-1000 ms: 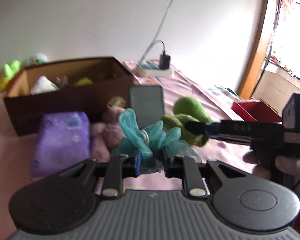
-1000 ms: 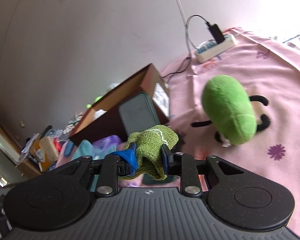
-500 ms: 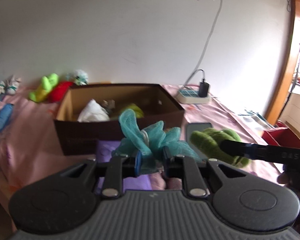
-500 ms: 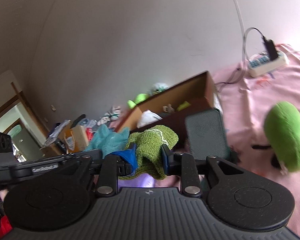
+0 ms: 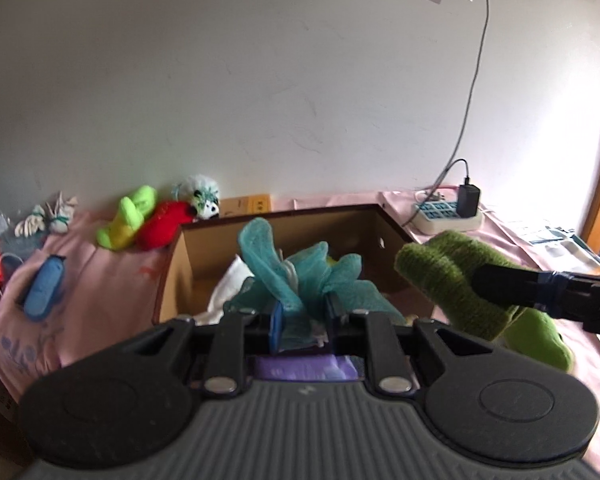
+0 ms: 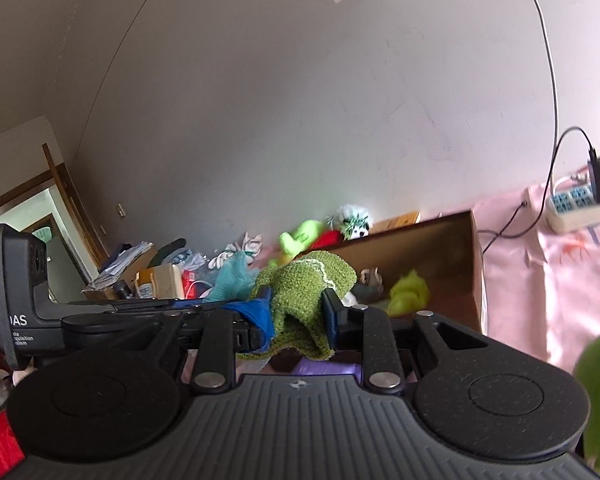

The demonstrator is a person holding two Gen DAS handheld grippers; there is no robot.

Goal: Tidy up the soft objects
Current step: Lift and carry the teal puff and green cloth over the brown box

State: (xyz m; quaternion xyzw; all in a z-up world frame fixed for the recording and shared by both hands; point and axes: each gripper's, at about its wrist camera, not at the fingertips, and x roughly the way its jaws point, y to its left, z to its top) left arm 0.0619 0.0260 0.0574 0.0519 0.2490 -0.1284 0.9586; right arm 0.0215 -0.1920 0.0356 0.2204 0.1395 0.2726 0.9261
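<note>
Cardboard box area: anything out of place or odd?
Mostly tidy. Several soft toys still lie outside the cardboard box, against the wall: a lime plush, a red plush and a small white one. A blue item lies loose on the pink cloth. Nothing looks spilled or damaged.

i see a teal mesh cloth (image 5: 300,276), an olive-green knitted sock (image 6: 304,292), a brown cardboard box (image 5: 392,232) and a pink flower-printed bedsheet (image 5: 80,280) at nine o'clock.

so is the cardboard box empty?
No. The open cardboard box holds a white cloth and a yellow-green plush.
</note>
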